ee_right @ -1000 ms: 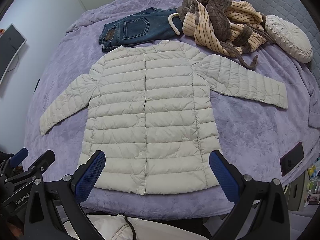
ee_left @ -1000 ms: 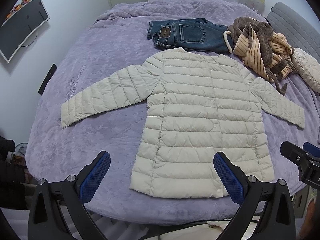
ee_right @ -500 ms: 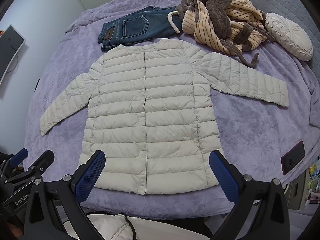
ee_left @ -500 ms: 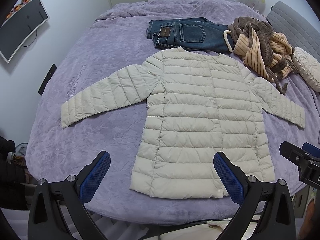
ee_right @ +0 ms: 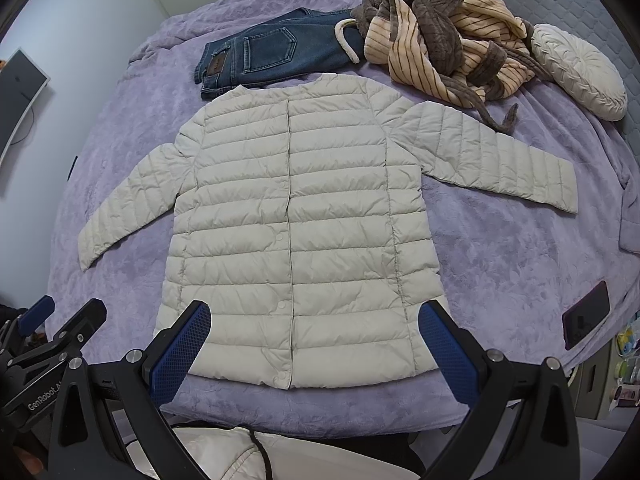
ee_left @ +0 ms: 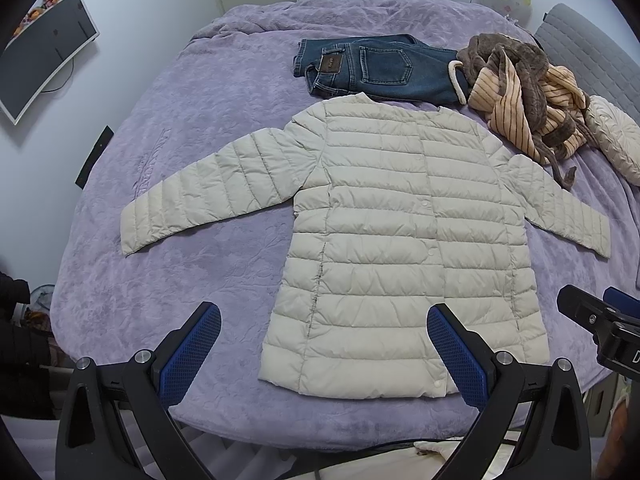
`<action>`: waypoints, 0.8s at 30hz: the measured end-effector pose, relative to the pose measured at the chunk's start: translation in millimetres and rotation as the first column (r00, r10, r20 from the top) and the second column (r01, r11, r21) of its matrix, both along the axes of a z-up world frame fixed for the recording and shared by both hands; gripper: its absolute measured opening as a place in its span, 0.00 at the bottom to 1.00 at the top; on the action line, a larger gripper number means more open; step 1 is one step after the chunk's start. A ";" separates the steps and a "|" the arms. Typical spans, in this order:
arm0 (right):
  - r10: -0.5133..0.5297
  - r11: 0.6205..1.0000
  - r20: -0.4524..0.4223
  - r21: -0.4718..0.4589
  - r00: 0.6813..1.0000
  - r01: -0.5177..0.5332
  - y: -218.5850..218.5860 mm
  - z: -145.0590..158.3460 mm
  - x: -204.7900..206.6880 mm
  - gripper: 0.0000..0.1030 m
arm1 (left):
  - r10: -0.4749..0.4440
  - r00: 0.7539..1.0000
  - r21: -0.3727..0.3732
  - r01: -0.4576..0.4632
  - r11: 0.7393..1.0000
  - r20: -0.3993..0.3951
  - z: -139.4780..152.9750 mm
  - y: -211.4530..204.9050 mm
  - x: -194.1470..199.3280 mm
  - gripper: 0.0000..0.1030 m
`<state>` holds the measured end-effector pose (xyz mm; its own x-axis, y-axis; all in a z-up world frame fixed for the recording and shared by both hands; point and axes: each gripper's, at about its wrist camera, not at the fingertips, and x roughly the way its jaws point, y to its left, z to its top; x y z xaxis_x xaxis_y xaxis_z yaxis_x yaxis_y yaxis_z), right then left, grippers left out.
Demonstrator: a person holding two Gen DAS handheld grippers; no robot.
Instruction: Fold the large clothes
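Item: cream quilted down jacket (ee_left: 404, 248), laid flat, front up, snaps closed, both sleeves spread outward, centre of a bed with a lilac plush bedspread (ee_left: 192, 264).

At 12 o'clock of the jacket: folded blue denim jeans (ee_left: 376, 70), touching its collar.

At 1 o'clock: heaped brown-and-tan striped fleece robe (ee_left: 524, 92); beyond it, a round cream pleated cushion (ee_right: 580, 70).

At 4 o'clock, right wrist view: dark phone (ee_right: 586, 316) near the bed edge.

Left gripper (ee_left: 323, 350): blue-padded fingers spread wide, empty, above the hem.

Right gripper (ee_right: 315, 350): fingers likewise released, grasping nothing.
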<state>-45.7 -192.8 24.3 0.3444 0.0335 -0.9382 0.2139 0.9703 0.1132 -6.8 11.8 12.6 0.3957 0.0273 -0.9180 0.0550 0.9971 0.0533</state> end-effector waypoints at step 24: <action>0.000 1.000 -0.007 -0.001 1.000 0.000 -0.3 0.2 4.8 1.00 | -0.002 1.000 -0.002 0.002 1.000 -0.004 -0.9 1.5 2.9 1.00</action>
<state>-41.0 -193.1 24.5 0.3383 0.0321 -0.9405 0.2150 0.9704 0.1105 -3.8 13.3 11.7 0.3919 0.0249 -0.9197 0.0570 0.9971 0.0512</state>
